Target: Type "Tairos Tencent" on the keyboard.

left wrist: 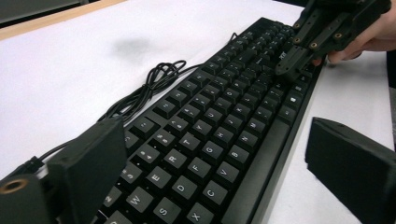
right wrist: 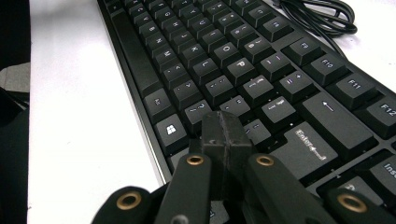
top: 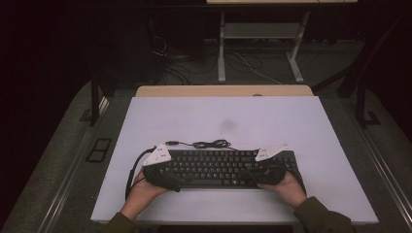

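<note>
A black keyboard [top: 218,167] lies flat near the front of the white table top [top: 272,116], its coiled cable [top: 209,143] just behind it. My left gripper [top: 163,177] is at the keyboard's left end. In the left gripper view its jaws [left wrist: 215,140] stand wide open on either side of the keyboard [left wrist: 219,126], one by the far edge and one off the near edge, with a gap showing. My right gripper [top: 265,172] is at the right end, shut with nothing in it. Its closed tips [right wrist: 226,126] hover over the keys [right wrist: 224,51] near the Windows and Enter keys.
The cable [left wrist: 149,88] loops on the table beyond the function keys. A wooden strip [top: 223,91] borders the table's far edge. Beyond it on the dark floor stand a white desk frame [top: 262,34] and loose wires [top: 175,68]. A faint grey smudge [top: 228,125] marks the table top.
</note>
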`<action>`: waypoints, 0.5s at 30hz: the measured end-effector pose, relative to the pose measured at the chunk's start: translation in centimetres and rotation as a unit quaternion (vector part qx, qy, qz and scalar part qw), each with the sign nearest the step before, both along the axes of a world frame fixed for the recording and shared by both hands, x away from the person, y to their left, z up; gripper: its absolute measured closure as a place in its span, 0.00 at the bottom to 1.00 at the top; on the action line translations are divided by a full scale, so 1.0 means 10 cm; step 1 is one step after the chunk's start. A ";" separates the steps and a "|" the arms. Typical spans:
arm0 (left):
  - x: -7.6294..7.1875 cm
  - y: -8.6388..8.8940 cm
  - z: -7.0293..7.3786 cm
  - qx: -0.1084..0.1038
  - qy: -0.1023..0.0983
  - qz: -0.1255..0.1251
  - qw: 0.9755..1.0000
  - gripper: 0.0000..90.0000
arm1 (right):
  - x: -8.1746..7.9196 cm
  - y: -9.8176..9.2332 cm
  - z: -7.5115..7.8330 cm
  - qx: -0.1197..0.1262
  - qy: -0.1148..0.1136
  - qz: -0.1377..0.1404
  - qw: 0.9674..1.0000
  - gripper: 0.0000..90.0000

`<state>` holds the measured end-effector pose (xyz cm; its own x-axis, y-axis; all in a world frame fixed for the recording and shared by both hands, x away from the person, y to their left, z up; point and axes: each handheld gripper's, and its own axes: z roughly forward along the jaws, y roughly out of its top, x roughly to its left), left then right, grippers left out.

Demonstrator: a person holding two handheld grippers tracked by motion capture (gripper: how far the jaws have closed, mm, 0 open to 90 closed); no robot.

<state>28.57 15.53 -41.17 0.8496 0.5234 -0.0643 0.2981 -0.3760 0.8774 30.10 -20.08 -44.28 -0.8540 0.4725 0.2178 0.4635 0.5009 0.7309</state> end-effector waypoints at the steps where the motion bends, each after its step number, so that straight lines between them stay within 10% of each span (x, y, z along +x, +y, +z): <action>1: 0.01 -0.01 0.00 -0.002 0.002 0.003 1.000 0.08 | 0.00 0.00 0.00 0.000 0.000 0.000 1.000 0.99; 15: 0.16 -0.03 0.05 0.001 0.007 0.011 1.000 0.29 | 0.00 -0.01 0.00 0.001 0.002 -0.001 1.000 0.99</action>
